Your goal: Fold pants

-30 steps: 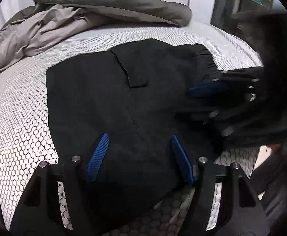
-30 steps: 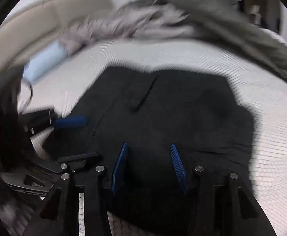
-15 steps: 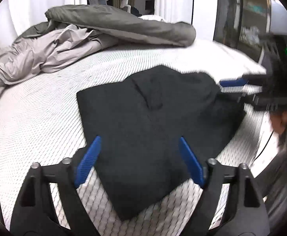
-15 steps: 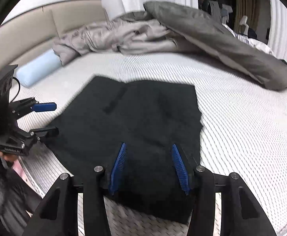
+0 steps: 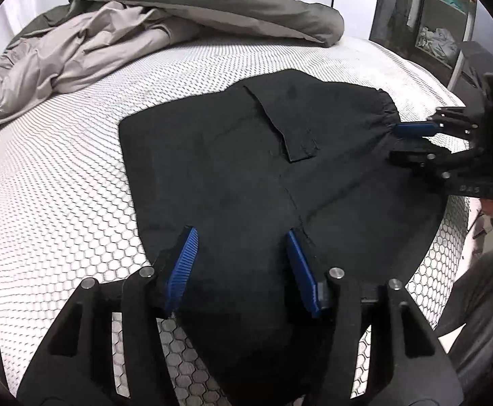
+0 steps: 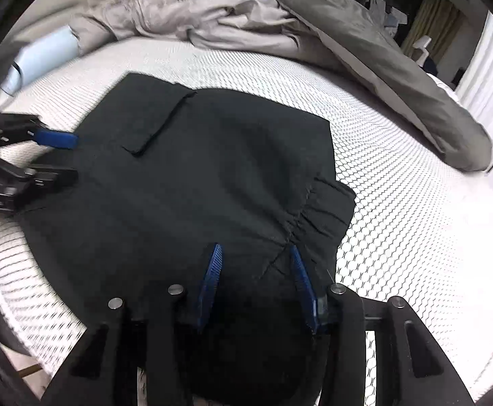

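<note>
Pants (image 5: 246,169), black and folded into a compact block, lie flat on the white mesh bed (image 5: 60,186), their near edge close to the mattress rim. Left gripper (image 5: 243,267) has just been narrowing its jaws, which stand parted over the cloth without pinching it. Right gripper (image 6: 256,280) is likewise parted above the gathered waistband. A rumpled grey duvet (image 5: 178,3) crowds the far side, with bare mattress between.

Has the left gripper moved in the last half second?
Yes. The left gripper came forward over the black pants; their near edge on the mattress is beneath it. Its jaws have just been closing above ungripped fabric.
</note>
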